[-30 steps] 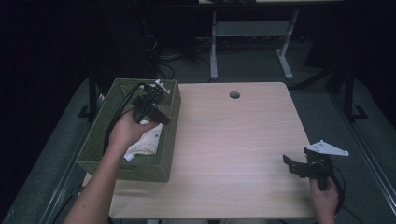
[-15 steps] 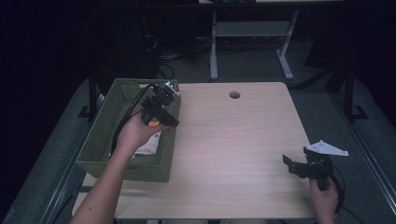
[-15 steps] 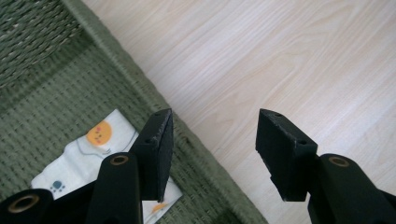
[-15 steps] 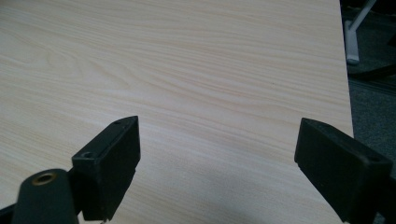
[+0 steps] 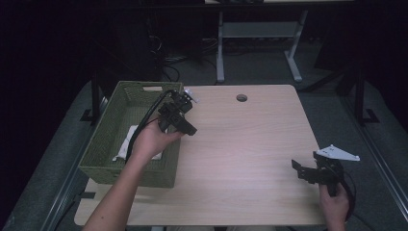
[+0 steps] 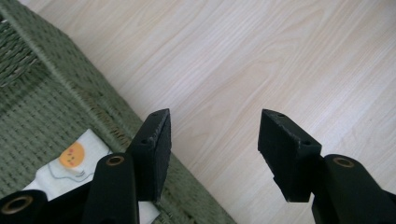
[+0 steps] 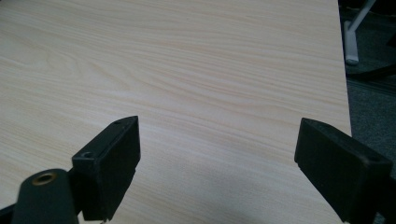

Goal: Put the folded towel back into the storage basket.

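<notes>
A green woven basket [image 5: 98,144] stands on the left of the wooden table [image 5: 250,139]. A white cloth [image 5: 126,139] lies inside it, and the left gripper view shows an orange print on that cloth [image 6: 71,156]. My left gripper [image 5: 188,129] hovers over the basket's right rim [image 6: 88,100]. Its jaws have just been opening, and it [image 6: 212,128] is open with nothing between the pads. My right gripper [image 5: 299,169] is held low over the table's front right corner, and it [image 7: 217,140] is wide open and empty.
A round cable hole [image 5: 241,97] sits near the table's far edge. Beyond the table are a white desk frame [image 5: 260,33] and cables on the dark floor. The table's right edge [image 7: 343,70] is close to my right gripper.
My left hand has moved right, from over the basket's inside to above its right rim, and its jaws have widened. The cloth stays in the basket. The right hand has not moved.
</notes>
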`<move>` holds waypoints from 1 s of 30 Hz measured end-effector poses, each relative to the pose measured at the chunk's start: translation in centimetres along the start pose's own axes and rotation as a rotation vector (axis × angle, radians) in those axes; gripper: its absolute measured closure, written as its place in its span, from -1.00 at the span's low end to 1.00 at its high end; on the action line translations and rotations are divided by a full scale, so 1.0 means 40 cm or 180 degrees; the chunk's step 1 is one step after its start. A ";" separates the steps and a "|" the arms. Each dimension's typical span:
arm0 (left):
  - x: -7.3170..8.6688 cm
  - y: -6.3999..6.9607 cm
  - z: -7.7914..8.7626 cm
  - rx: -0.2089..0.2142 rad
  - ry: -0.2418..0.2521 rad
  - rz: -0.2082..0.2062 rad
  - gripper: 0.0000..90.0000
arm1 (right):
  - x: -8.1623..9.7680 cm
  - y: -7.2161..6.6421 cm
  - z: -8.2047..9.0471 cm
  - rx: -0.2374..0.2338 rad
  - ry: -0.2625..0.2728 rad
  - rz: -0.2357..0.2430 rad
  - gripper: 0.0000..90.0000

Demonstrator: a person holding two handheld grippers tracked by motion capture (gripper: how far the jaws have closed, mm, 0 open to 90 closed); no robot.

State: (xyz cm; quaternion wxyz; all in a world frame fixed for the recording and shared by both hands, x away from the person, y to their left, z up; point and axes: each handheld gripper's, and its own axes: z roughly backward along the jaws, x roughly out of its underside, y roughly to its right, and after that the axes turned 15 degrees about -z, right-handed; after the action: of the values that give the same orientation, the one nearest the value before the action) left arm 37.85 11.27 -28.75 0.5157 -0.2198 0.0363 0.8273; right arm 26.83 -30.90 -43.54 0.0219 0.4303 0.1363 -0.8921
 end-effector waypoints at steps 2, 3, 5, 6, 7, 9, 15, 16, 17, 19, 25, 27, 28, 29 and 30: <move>-0.003 0.004 -0.006 0.0011 -0.0003 -0.0015 -0.02 | 0.000 0.001 0.000 0.0002 -0.0002 -0.0002 -0.69; -0.005 0.006 -0.009 0.0019 -0.0007 -0.0021 -0.02 | 0.000 0.001 0.000 0.0003 -0.0003 -0.0004 -0.69; -0.008 0.010 -0.013 0.0027 -0.0006 -0.0025 -0.03 | 0.000 0.001 0.000 0.0002 -0.0001 -0.0006 -0.69; -0.008 0.010 -0.013 0.0027 -0.0006 -0.0025 -0.03 | 0.000 0.001 0.000 0.0002 -0.0001 -0.0006 -0.69; -0.009 0.011 -0.015 0.0036 -0.0004 -0.0032 -0.03 | 0.000 0.001 0.000 0.0003 -0.0003 -0.0007 -0.69; -0.014 0.017 -0.021 0.0049 0.0000 -0.0043 -0.04 | 0.000 0.001 0.000 0.0002 -0.0006 -0.0007 -0.69; -0.021 0.028 -0.029 0.0064 -0.0005 -0.0064 -0.07 | 0.000 0.001 0.001 0.0002 0.0000 -0.0006 -0.69; -0.023 0.031 -0.030 0.0071 0.0002 -0.0068 -0.07 | 0.000 0.001 0.001 0.0002 0.0000 -0.0006 -0.69; -0.026 0.033 -0.032 0.0070 -0.0003 -0.0078 -0.07 | 0.000 0.001 0.001 0.0002 0.0000 -0.0005 -0.69; -0.031 0.039 -0.037 0.0088 0.0014 -0.0083 -0.08 | 0.000 0.001 0.001 0.0002 0.0001 -0.0011 -0.69; -0.038 0.047 -0.050 0.0116 0.0011 -0.0091 -0.11 | 0.000 0.002 0.001 -0.0002 0.0002 -0.0010 -0.69; -0.040 0.050 -0.055 0.0130 0.0012 -0.0102 -0.13 | 0.000 0.001 0.001 -0.0001 0.0002 -0.0018 -0.69; -0.041 0.052 -0.057 0.0135 0.0017 -0.0096 -0.13 | 0.000 0.001 0.001 0.0000 0.0000 -0.0018 -0.69; -0.043 0.055 -0.060 0.0147 0.0014 -0.0107 -0.15 | 0.000 0.001 0.001 -0.0001 0.0001 -0.0020 -0.69; -0.044 0.058 -0.061 0.0148 0.0019 -0.0104 -0.15 | 0.000 0.001 0.001 0.0000 0.0002 -0.0021 -0.69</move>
State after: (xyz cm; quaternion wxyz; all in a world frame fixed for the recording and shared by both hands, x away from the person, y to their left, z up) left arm 37.31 8.01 -30.62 0.5340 -0.2108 0.0535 0.8171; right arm 26.80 -30.96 -43.51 0.0189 0.4301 0.1378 -0.8920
